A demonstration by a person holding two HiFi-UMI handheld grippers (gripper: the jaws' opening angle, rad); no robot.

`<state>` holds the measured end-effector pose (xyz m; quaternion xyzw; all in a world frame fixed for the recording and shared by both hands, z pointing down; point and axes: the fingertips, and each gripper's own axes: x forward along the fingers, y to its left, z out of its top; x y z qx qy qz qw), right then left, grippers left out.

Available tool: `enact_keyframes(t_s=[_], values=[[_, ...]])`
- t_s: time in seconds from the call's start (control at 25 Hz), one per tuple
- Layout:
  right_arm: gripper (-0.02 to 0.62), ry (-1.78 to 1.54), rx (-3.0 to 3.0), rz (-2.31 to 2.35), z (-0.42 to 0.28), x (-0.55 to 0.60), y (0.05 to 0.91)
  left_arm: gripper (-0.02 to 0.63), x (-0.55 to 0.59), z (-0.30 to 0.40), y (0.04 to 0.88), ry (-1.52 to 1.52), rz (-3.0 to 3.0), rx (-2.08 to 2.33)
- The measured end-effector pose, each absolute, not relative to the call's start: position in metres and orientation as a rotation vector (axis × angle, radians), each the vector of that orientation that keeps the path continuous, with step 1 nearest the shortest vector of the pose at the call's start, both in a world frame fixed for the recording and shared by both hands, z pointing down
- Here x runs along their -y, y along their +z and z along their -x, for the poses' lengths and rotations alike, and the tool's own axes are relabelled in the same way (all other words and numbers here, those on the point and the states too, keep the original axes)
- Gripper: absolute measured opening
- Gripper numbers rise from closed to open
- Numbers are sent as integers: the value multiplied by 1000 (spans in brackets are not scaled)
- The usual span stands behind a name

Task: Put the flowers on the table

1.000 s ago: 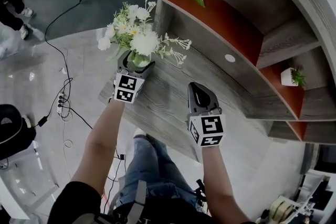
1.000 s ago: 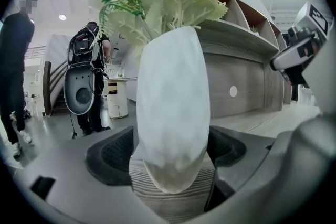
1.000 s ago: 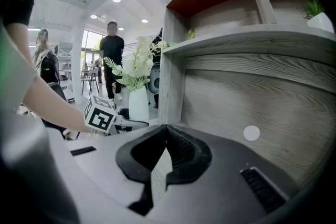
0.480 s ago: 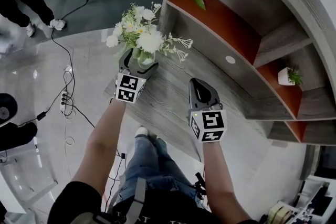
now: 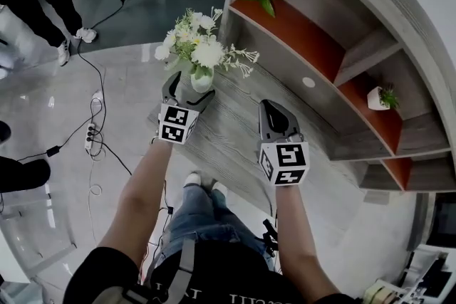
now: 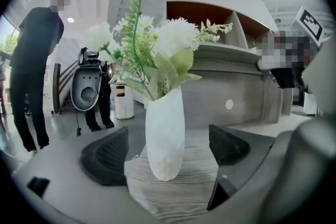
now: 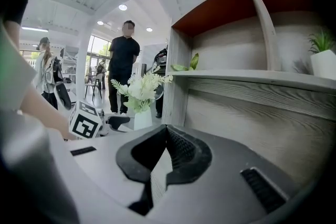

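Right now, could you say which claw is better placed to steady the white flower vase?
Left: the open left claw straddles the white flower vase; the shut right claw sits apart.

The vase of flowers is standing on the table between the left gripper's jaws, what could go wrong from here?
1. The left gripper's jaws have just been opening and now stand apart on either side of the vase, clear of it. Pulling back crooked may clip it; with a narrow base and the flowers spreading wide on top, it would likely tip.
2. The vase stands close to the table's edge, so a nudge might send it off.
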<state>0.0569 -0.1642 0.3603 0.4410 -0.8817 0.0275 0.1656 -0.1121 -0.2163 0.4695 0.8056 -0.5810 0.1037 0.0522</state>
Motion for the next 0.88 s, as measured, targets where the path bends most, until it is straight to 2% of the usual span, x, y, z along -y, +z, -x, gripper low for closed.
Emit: enact_keyframes(t_s=[0.88], values=[[14,-40,2571,-1280,-72,138,302,465,163,114,384,194,-2469,1882]])
